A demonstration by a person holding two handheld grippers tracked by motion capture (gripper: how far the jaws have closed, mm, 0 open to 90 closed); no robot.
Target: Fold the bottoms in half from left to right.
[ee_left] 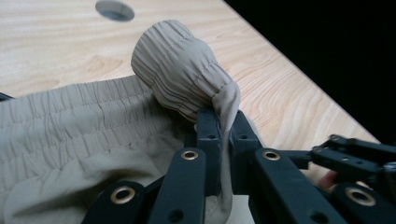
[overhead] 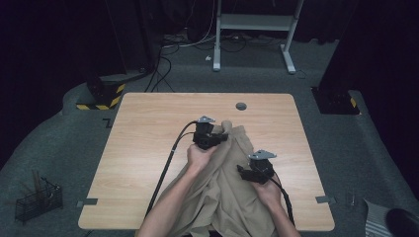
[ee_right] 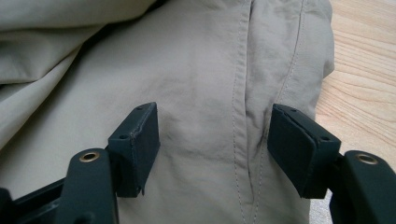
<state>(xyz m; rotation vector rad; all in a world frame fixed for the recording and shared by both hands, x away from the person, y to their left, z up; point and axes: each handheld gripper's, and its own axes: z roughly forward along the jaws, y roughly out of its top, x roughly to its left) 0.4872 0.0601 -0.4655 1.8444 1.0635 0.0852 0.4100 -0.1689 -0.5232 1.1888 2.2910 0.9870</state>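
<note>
A lab or recording studio, by the look of it: 1 bare wooden desk (overhead: 148, 148) stands on grey carpet (overhead: 59, 143) with black curtains (overhead: 49, 39) closing off the dark room. Cables (overhead: 163, 69) snake across the floor toward a white metal frame (overhead: 254, 22), and yellow-black hazard tape (overhead: 99, 106) marks a stand base. A wire basket (overhead: 37, 200) sits on the carpet.

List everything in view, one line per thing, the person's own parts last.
trousers: one, beige, on the table's near middle, hanging over its near edge
table: one, light wood, centre
cable hole: one, grey, table's far side
wire basket: one, black, floor at left
desk frame: one, white, background
left gripper: one, black, shut on the elastic waistband
right gripper: one, black, open over a seam
forearms: two, from the bottom edge
</note>
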